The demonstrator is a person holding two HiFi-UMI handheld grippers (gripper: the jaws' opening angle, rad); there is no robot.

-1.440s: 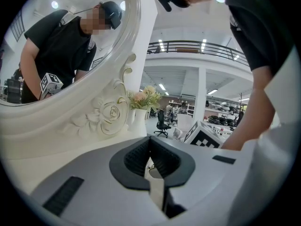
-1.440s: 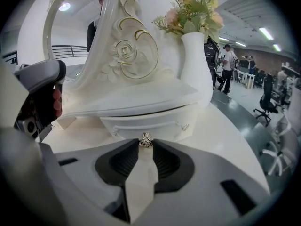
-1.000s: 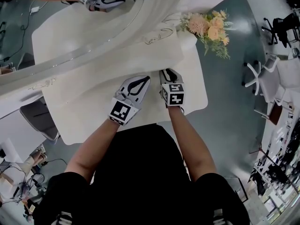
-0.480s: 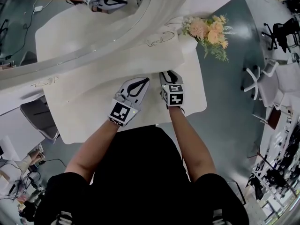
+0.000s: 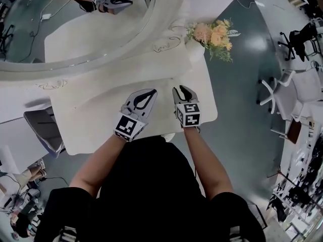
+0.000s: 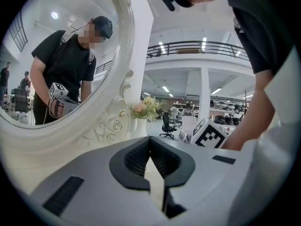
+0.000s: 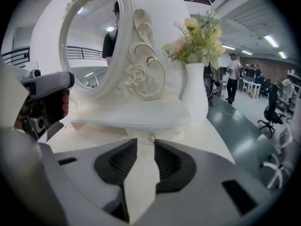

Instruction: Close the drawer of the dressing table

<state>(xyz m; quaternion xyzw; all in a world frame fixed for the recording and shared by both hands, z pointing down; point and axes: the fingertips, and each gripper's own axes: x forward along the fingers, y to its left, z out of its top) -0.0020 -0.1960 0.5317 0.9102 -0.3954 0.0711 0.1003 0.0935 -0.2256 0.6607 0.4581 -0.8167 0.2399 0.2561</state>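
Note:
The white dressing table (image 5: 96,110) fills the middle of the head view. Under its raised shelf a small drawer front with a metal knob (image 7: 151,138) shows in the right gripper view, just beyond the jaw tips; it looks pushed in. My right gripper (image 5: 182,89) (image 7: 146,141) hovers over the tabletop near the front edge. Its jaws have just been opening and stand open with nothing between them. Beside it on the left, my left gripper (image 5: 150,92) (image 6: 150,139) is shut and empty, pointing at the mirror frame.
A large oval mirror (image 5: 75,29) with a carved frame stands at the table's back. A white vase of flowers (image 5: 211,34) (image 7: 194,93) sits at the back right corner. A grey stool (image 5: 43,130) is left of the table, and office chairs (image 5: 282,84) stand to the right.
Both grippers have lifted and drawn back a little toward the table's front edge. A gap has opened between the right gripper's tips.

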